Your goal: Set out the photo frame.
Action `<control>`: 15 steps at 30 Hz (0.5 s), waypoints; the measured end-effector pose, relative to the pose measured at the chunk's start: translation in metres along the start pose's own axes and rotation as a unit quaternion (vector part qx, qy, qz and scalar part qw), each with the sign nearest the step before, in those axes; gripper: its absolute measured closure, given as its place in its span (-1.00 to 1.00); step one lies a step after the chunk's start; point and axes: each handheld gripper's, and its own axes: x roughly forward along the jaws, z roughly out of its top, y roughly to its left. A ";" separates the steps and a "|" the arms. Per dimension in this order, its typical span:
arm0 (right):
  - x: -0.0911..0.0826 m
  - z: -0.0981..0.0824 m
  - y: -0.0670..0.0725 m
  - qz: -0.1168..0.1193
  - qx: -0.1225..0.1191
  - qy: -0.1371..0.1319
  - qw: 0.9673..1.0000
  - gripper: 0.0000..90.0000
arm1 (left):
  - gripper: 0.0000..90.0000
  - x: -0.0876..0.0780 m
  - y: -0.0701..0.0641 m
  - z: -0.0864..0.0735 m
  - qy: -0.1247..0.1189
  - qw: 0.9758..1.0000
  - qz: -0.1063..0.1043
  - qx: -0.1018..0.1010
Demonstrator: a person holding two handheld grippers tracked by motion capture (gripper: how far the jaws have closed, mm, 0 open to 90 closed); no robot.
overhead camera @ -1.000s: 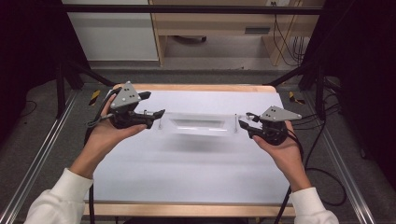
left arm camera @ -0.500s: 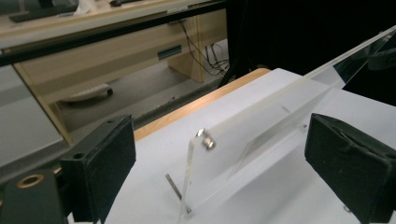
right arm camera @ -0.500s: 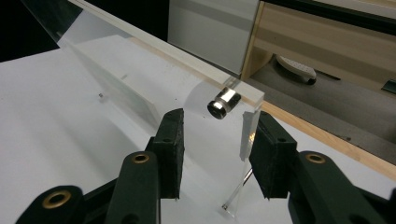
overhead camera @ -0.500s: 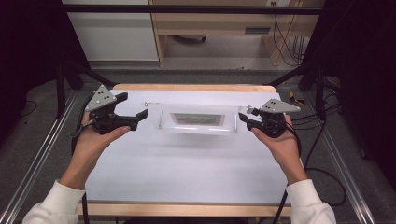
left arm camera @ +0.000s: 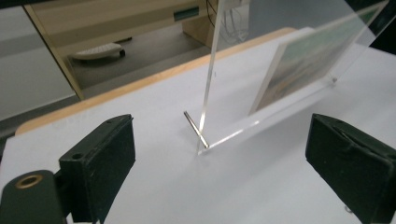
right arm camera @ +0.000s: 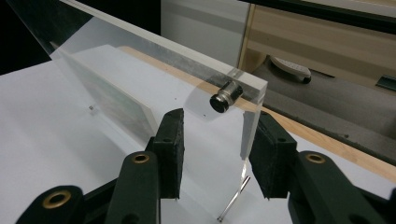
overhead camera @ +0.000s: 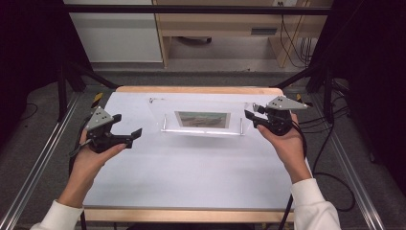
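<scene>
Acrylic photo frame [overhead camera: 202, 120] upright on tabletop [overhead camera: 191, 177]; right gripper [overhead camera: 252, 118] clamped on its edge, left gripper [overhead camera: 135, 135] apart, jaws just opened, clear. Next: right lets go w/o tipping it.

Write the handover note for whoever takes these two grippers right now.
Left gripper: open, jaws just opened, nothing between them, off the frame's left end.
Right gripper: jaws around the right edge of the clear acrylic photo frame; contact with the pads is unclear.
Frame stands upright on its metal pin feet on the white table, photo inside.
Done: frame set standing, left released.
Left: release the right gripper and back away.
</scene>
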 end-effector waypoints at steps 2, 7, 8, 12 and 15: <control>0.001 0.000 -0.001 -0.001 0.005 -0.003 1.000 0.30 | -0.82 0.002 -0.002 -0.012 0.005 1.000 -0.001 -0.007; 0.005 0.003 -0.004 -0.004 0.013 -0.004 1.000 0.30 | -0.82 0.010 -0.004 -0.039 0.032 0.999 0.000 -0.011; 0.006 0.003 -0.005 -0.005 0.014 -0.003 1.000 0.30 | -0.82 0.011 -0.004 -0.045 0.036 0.999 0.000 -0.013; 0.011 0.007 -0.010 -0.007 0.020 -0.003 1.000 0.30 | -0.82 0.013 -0.005 -0.060 0.062 0.998 -0.003 -0.003; 0.016 0.009 -0.013 -0.011 0.025 -0.004 1.000 0.30 | -0.82 0.009 -0.006 -0.070 0.069 0.998 0.000 0.002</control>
